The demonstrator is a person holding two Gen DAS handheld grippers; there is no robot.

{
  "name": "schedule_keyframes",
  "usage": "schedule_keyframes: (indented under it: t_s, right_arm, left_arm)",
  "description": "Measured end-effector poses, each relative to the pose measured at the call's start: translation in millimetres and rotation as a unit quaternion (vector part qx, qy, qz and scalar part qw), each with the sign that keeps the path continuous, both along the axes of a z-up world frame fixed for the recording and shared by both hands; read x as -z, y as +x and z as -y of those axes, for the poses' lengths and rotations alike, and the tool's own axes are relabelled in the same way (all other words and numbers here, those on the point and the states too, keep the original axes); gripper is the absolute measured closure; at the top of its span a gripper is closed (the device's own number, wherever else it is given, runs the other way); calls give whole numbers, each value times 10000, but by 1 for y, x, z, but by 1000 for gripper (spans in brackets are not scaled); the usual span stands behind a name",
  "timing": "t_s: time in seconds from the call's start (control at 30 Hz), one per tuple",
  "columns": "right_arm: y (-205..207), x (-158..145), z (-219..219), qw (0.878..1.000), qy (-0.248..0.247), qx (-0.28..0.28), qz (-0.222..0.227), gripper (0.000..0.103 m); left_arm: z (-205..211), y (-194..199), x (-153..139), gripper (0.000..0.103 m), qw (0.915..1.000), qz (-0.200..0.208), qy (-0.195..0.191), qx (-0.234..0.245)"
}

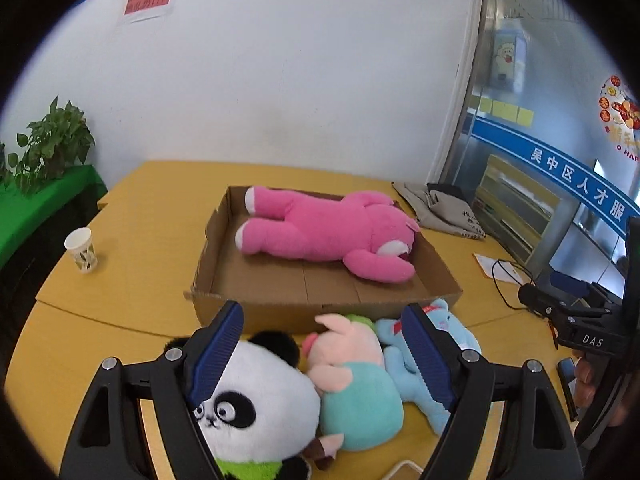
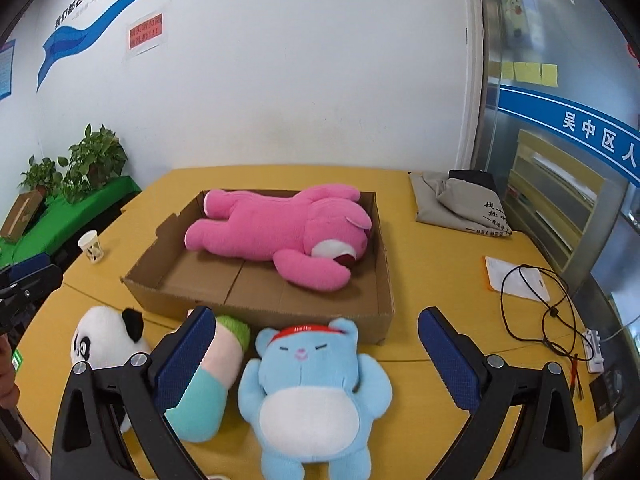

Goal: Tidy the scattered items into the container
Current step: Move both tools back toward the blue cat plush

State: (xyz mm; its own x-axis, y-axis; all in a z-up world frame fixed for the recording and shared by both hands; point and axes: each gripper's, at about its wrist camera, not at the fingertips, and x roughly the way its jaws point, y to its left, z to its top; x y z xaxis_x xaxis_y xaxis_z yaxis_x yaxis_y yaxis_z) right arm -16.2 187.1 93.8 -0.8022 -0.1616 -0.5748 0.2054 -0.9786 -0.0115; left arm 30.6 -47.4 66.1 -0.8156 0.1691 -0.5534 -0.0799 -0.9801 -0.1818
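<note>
The shallow brown cardboard box (image 2: 276, 296) at your twelve o'clock already holds the big pink plush bear (image 2: 280, 232), so your left gripper (image 1: 324, 344) and right gripper (image 2: 316, 356) hang wide apart and empty above the black-and-white panda plush (image 1: 248, 396), the pink-and-teal plush (image 1: 352, 380) and the blue plush bear (image 2: 316, 384), ready to choose.

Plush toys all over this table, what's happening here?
A person holds a two-finger gripper in each hand and is tidying soft toys into the cardboard box. The pink bear already lies inside it. Three toys remain on the yellow table in front of the box: a panda, a pink and teal plush and a blue bear. The left gripper and right gripper both hang open above them, holding nothing.
</note>
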Motion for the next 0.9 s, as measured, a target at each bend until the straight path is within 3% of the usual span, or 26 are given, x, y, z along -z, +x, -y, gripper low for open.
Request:
schedule_keyframes:
  t_s: [0.23, 0.9]
  right_arm:
    - [5, 13, -2, 9999, 76, 49, 112, 0]
    - [-7, 34, 12, 9990, 214, 26, 380, 0]
  left_arm:
    - [-3, 8, 17, 22, 9999, 100, -44, -48]
    - [-8, 2, 43, 22, 9985, 313, 9, 443]
